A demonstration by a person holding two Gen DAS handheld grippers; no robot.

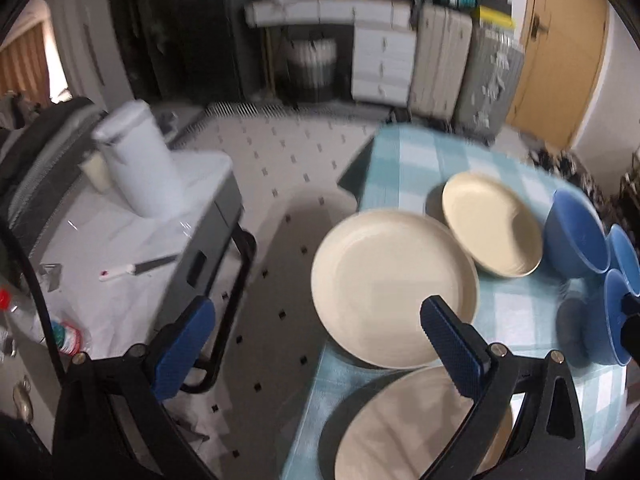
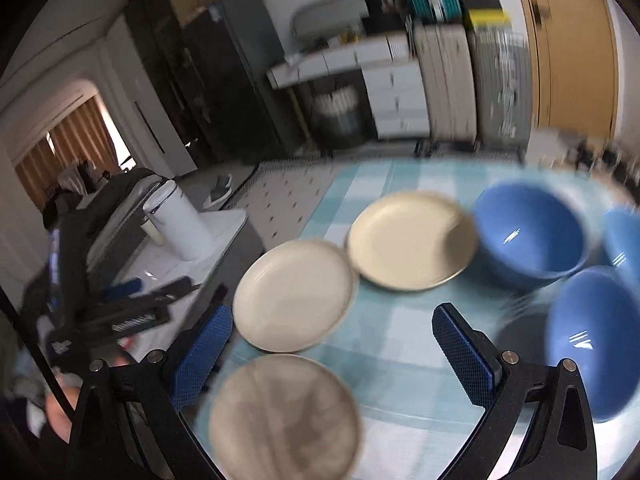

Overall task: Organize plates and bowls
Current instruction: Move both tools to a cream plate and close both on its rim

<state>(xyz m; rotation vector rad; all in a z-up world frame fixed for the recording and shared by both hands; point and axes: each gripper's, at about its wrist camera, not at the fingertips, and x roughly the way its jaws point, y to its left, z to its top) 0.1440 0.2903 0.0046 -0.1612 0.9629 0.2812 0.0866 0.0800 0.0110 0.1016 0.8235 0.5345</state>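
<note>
Three round cream plates (image 2: pixel 295 300) and three glossy blue bowls (image 2: pixel 530 236) sit on a table covered in a pale blue-and-white checked cloth (image 2: pixel 400 344), filling the centre and right of the frame. The plates run in a line along the table's left edge; the bowls cluster at the right. Beyond lies a white tiled floor (image 1: pixel 280 168) dotted with small dark squares, with white drawers (image 1: pixel 382 60) at the top. The left gripper (image 1: pixel 320 340) and right gripper (image 2: pixel 332 348) both hang spread wide, blue textured pads (image 1: pixel 456 352) holding nothing.

three cream plates (image 2: pixel 295 300), three blue bowls (image 2: pixel 530 234)
</note>
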